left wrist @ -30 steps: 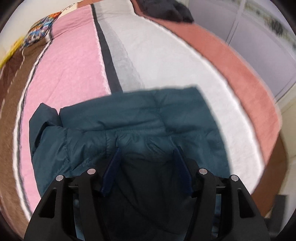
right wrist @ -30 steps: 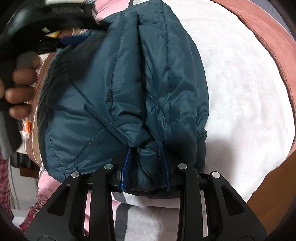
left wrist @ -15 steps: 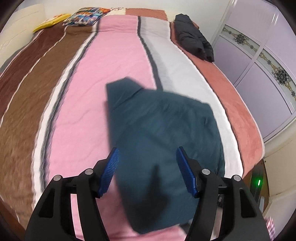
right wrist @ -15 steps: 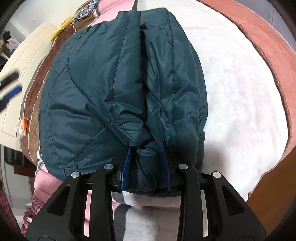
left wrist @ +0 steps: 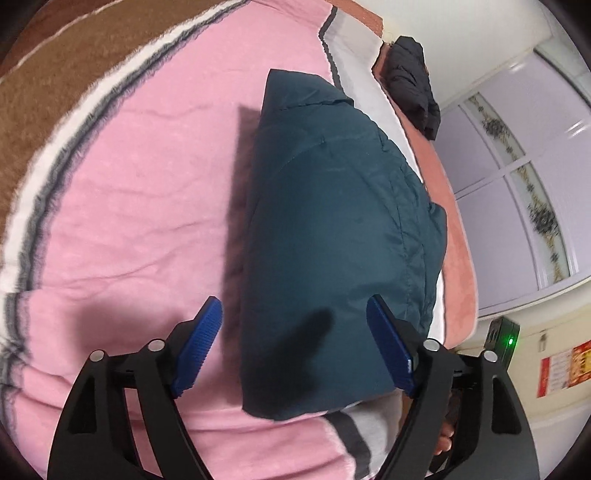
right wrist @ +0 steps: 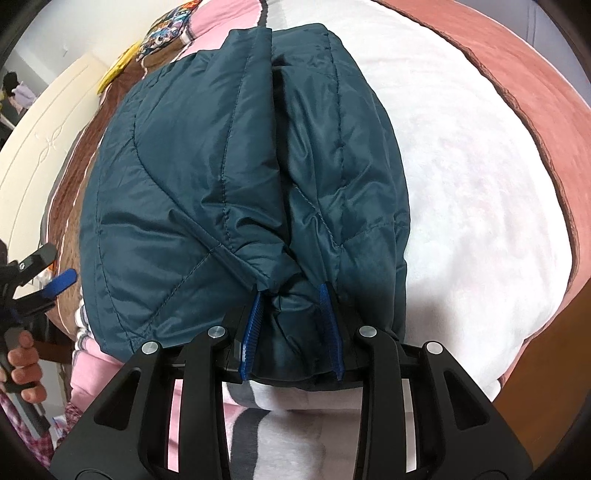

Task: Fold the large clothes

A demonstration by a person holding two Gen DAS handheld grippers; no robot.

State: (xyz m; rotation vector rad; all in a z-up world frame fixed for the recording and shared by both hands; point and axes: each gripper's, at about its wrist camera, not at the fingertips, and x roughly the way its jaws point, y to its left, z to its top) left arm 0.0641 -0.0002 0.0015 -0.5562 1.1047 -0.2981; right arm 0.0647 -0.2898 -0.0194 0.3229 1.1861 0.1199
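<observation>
A teal quilted jacket (left wrist: 332, 206) lies folded into a long bundle on the striped bed. In the left wrist view my left gripper (left wrist: 295, 325) is open and empty, held above the near end of the jacket without touching it. In the right wrist view my right gripper (right wrist: 291, 299) is shut on a bunched edge of the jacket (right wrist: 229, 177) at its near end, with fabric squeezed between the blue pads (right wrist: 253, 325). The left gripper also shows at the far left of the right wrist view (right wrist: 55, 284), off to the side of the jacket.
The bed cover has pink (left wrist: 129, 184), white (right wrist: 472, 192), brown (left wrist: 44, 74) and rust-red (right wrist: 517, 66) stripes. A black garment (left wrist: 410, 77) lies at the far end of the bed. A lilac panelled wardrobe (left wrist: 517, 166) stands beside the bed. Patterned pillows (right wrist: 166, 33) lie at the head.
My left gripper let go of the jacket, lifted away and now hovers open over its near end. My right gripper has kept its hold on the jacket.
</observation>
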